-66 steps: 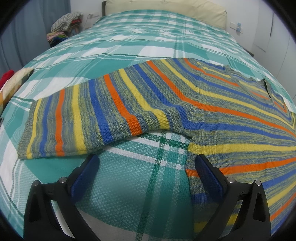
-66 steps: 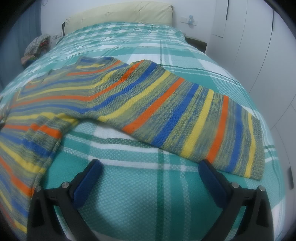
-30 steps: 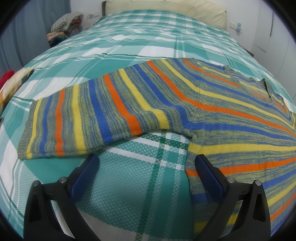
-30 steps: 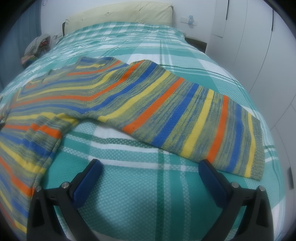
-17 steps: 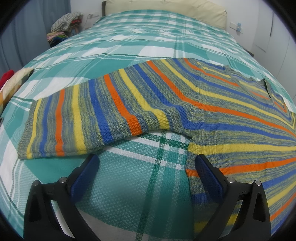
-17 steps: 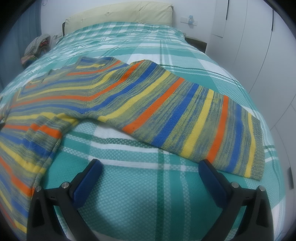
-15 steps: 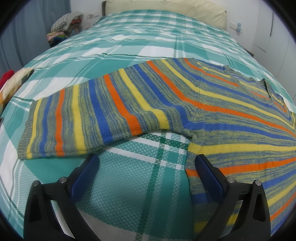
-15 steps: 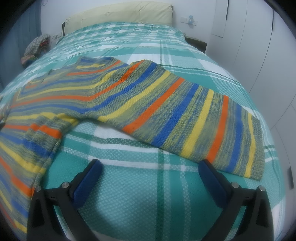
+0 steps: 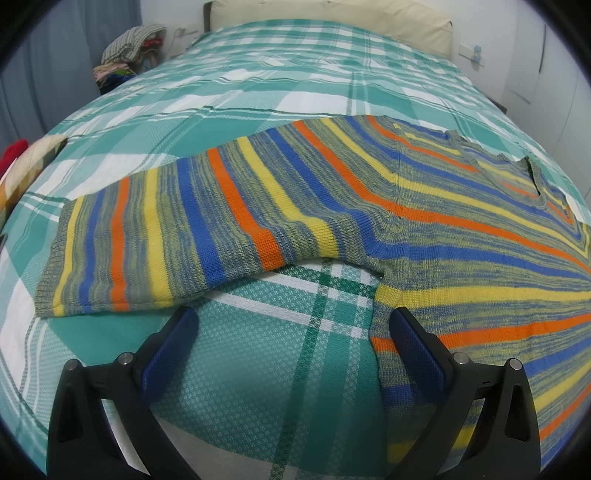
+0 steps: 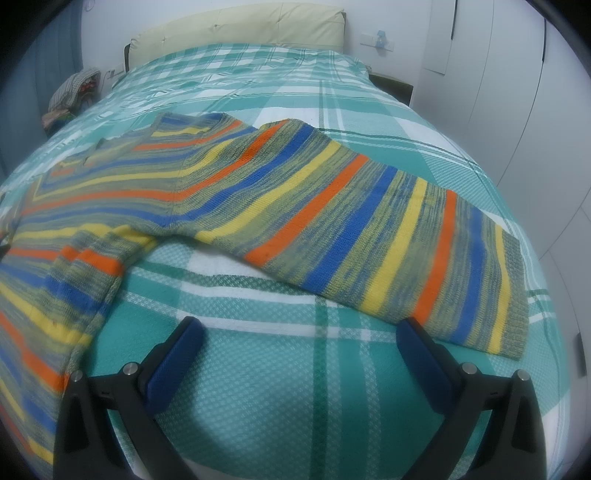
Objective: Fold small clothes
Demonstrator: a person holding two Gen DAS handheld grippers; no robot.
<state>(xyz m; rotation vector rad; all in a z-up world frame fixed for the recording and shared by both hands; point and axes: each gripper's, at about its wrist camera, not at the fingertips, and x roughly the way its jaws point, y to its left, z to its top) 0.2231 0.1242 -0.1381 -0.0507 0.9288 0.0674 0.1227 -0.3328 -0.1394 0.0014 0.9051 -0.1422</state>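
A striped knit sweater (image 9: pixel 369 206) in blue, orange, yellow and olive lies spread flat on the bed, sleeves stretched out to both sides. Its left sleeve (image 9: pixel 155 236) ends in a cuff at the left of the left wrist view. The right sleeve (image 10: pixel 388 236) ends in a cuff at the right of the right wrist view. My left gripper (image 9: pixel 291 325) hovers open just below the left armpit, its right finger over the sweater's side edge. My right gripper (image 10: pixel 299 332) is open below the right sleeve, with only bedspread between its fingers.
The bed is covered by a teal and white plaid bedspread (image 9: pixel 295 81), with a cream headboard (image 10: pixel 240 26) at the far end. A heap of clothes (image 9: pixel 125 51) sits beside the bed at the far left. White wardrobe doors (image 10: pixel 517 92) stand to the right.
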